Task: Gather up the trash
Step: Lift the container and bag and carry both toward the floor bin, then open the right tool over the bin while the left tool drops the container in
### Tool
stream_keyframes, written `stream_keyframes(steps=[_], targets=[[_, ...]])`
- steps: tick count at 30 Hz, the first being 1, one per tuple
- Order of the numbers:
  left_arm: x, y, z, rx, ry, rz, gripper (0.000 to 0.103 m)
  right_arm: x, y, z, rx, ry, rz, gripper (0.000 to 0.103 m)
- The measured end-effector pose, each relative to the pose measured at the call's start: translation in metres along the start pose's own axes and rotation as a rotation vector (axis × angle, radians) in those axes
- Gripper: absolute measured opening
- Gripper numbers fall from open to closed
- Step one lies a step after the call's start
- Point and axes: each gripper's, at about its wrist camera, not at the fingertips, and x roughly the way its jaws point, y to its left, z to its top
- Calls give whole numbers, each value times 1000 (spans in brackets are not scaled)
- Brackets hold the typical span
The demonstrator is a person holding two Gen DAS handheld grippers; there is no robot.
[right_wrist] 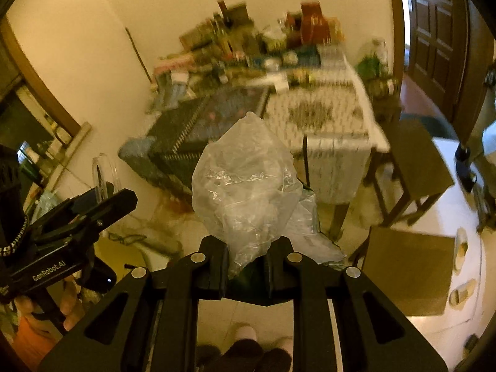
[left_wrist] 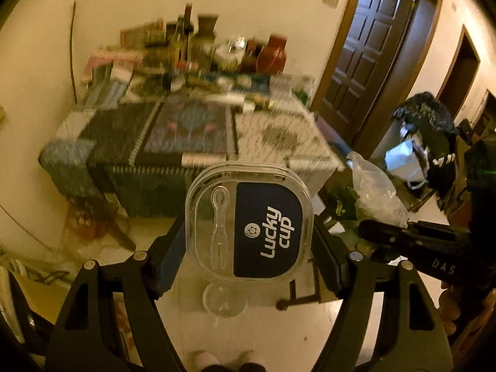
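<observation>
two tongs, left tongs [left_wrist: 248,241] half-spread clamping clear lucky cup lid [left_wrist: 248,226], right tongs [right_wrist: 248,266] nearly closed pinching crumpled plastic bag [right_wrist: 245,186]

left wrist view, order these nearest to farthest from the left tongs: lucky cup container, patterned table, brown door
1. The Lucky Cup container, a clear box with a fork moulded in its lid, sits clamped between the left tongs.
2. The patterned table stands beyond it, centre of the view and blurred.
3. The brown door is farthest, upper right, behind the table's far corner.
</observation>
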Motion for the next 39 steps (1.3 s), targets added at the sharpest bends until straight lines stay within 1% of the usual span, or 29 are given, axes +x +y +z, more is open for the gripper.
stream_keyframes(steps=[4, 9, 14, 15, 19, 21, 26, 32, 35, 36, 37, 38, 39], targets=[[51, 23, -24, -10, 77, -3, 75, 50, -12, -23, 36, 74, -4, 16], [111, 48, -54, -3, 144, -21, 75, 115, -24, -51, 82, 146, -18, 16], [181, 74, -97, 3, 205, -31, 75, 185, -42, -84, 122, 205, -29, 16], [190, 78, -102, 2, 213, -31, 75, 199, -46, -90, 129, 217, -30, 16], [245, 100, -142, -17, 254, -34, 75, 250, -59, -114, 136, 264, -35, 16], [264, 107, -157, -24, 268, -36, 75, 280, -68, -130, 133, 286, -37, 16], [318, 131, -204, -46, 312, -32, 75, 338, -87, -163, 140, 321, -41, 17], [368, 149, -247, -64, 351, -33, 75, 388, -103, -196, 154, 338, -32, 20], [384, 153, -261, -75, 360, -34, 75, 409, -108, -210, 148, 353, -23, 21], [390, 154, -266, -77, 365, -34, 75, 414, -109, -213, 151, 360, -7, 24], [395, 153, -270, -78, 369, -34, 75, 419, -107, -215, 158, 367, 1, 32], [399, 152, -273, -78, 375, -35, 75, 424, -107, -218, 168, 377, 11, 44], [402, 152, -275, -79, 381, -38, 75, 427, -110, -221, 182, 386, 27, 49]])
